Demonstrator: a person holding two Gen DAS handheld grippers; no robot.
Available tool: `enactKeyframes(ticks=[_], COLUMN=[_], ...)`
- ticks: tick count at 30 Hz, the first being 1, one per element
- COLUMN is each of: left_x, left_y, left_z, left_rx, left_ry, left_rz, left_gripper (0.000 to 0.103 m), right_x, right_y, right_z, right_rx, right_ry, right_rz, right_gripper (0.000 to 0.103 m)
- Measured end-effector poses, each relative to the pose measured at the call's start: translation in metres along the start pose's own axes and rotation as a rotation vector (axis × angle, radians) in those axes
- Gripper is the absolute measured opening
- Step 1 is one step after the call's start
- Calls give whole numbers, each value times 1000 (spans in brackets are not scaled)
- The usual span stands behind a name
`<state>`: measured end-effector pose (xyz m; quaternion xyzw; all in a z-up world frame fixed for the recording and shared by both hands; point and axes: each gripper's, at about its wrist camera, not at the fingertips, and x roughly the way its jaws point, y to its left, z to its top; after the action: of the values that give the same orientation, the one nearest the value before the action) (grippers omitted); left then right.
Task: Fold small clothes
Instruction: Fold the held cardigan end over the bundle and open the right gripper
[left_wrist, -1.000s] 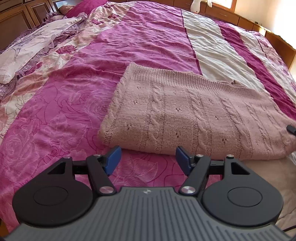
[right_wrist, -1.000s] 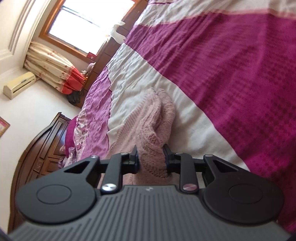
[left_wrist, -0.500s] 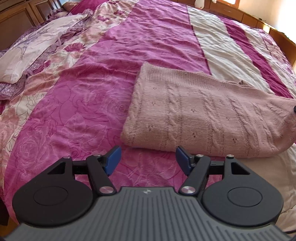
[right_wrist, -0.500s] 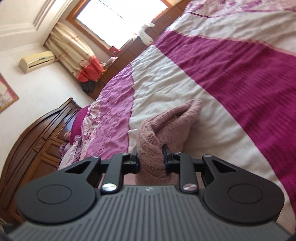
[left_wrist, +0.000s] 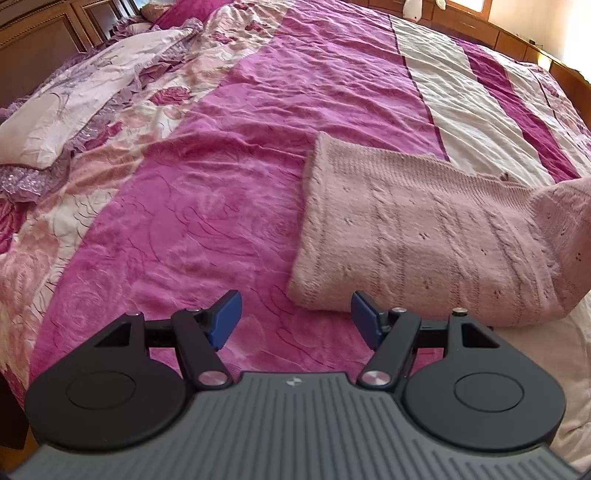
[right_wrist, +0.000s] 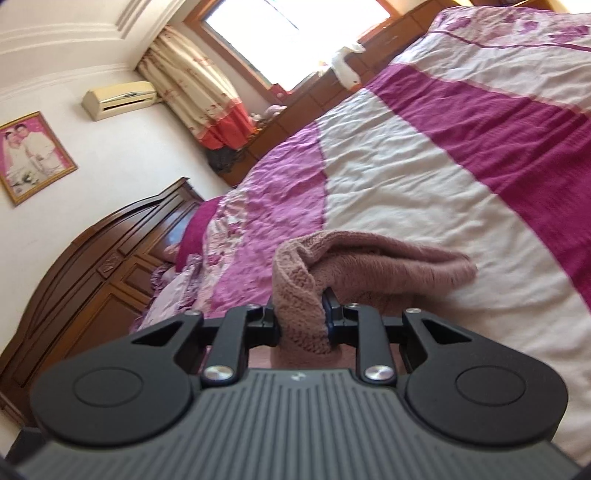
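On the bed (left_wrist: 258, 110), right gripper (right_wrist: 301, 321) clamping pink sweater (left_wrist: 424, 229) end, lifted higher than before, left gripper (left_wrist: 295, 317) wide open, empty.

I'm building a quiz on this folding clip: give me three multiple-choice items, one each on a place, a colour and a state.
1. Where does the knitted sweater lie?
A. on the bedspread
B. on a chair
C. on the floor

2. What colour are the left gripper finger pads?
A. red
B. blue
C. yellow

3. What is the right gripper doing?
A. open and empty
B. resting on a pillow
C. clamping the sweater's end

Answers:
1 A, it is spread across the pink bedspread.
2 B, both pads show blue.
3 C, knit is bunched between its fingers.
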<state>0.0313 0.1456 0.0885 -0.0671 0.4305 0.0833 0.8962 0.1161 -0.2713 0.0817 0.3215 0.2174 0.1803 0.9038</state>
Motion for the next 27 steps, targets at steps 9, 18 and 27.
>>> enactKeyframes(ticks=[9,18,27], left_x=[-4,-8,-1], left_y=[32,64,89], left_z=[-4,-9,-14], left_rx=[-54,-116,-162], left_ry=[-11,-29,-21], left_rz=[27,44,56], left_gripper=[73,73,73], right_x=[32,81,141], right_y=[51,118,154], right_z=[-2,-44,-139], right_rx=[-47,-198,-454], right_ry=[28,172,443], right_rz=[111,238,220], right_gripper=[24,24,24])
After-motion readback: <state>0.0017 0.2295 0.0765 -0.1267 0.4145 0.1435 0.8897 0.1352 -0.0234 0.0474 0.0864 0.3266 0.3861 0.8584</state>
